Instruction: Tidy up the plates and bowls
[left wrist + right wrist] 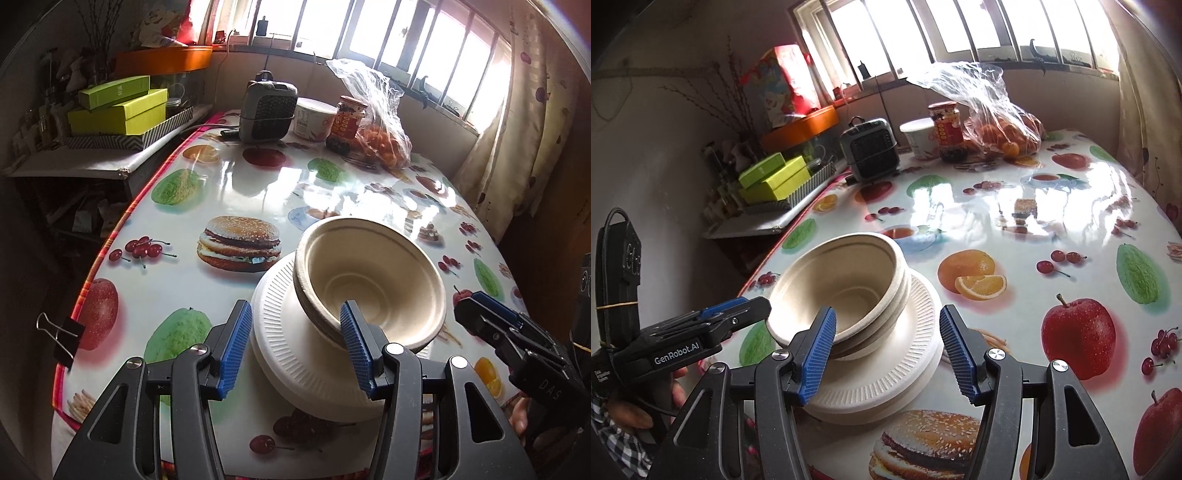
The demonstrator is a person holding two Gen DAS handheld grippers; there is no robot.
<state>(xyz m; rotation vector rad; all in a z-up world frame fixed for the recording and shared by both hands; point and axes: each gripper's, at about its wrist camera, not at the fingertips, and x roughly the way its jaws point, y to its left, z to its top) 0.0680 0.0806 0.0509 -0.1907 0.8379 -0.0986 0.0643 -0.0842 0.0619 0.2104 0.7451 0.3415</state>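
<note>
Left wrist view: bowls (pixel 373 280) stacked on plates (pixel 295 354) between spread jaws.

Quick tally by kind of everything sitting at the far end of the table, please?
Grey portable fan heater: 1
White plastic tub: 1
Red-labelled glass jar: 1
Clear plastic bag of oranges: 1
Total: 4

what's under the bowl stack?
The stacked bowls sit on ribbed white plates. Several plate rims show; the plates' centres and exact count are hidden.
</note>
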